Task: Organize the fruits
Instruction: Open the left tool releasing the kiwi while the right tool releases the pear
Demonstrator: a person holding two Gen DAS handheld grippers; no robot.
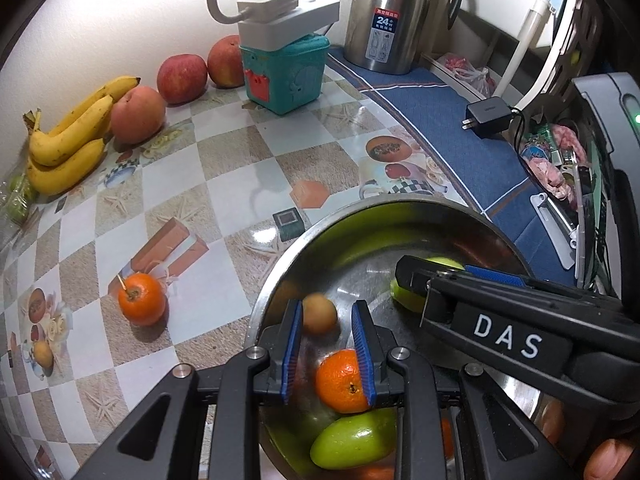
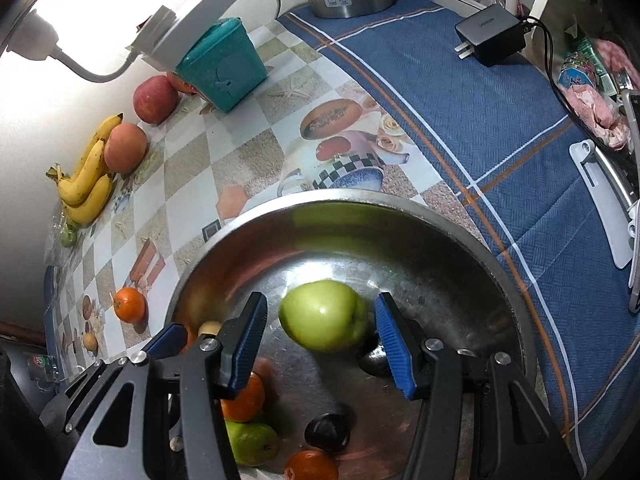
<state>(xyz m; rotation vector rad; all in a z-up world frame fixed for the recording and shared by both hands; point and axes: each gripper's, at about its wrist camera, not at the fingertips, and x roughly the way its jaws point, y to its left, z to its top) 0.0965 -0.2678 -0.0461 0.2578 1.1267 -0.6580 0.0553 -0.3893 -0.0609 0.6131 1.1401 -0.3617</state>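
A steel bowl (image 1: 280,264) (image 2: 360,194) holds an orange (image 1: 340,380), a green apple (image 1: 352,440) and a dark plum (image 2: 327,432). My left gripper (image 1: 327,306) hangs over it, jaws narrow with nothing clamped. A small tan fruit (image 1: 318,314) shows blurred just past its tips. My right gripper (image 2: 320,298) is over the bowl's middle. Another green apple (image 2: 324,316) sits between its pads with a sliver of gap on each side. A loose orange (image 1: 142,298) lies on the tablecloth left of the bowl.
Bananas (image 1: 68,136), a peach (image 1: 138,114) and two red apples (image 1: 182,78) line the wall at the far left. A teal box (image 1: 286,76) with a power strip on top, a steel flask (image 1: 386,16) and a black charger (image 1: 488,116) stand behind the bowl.
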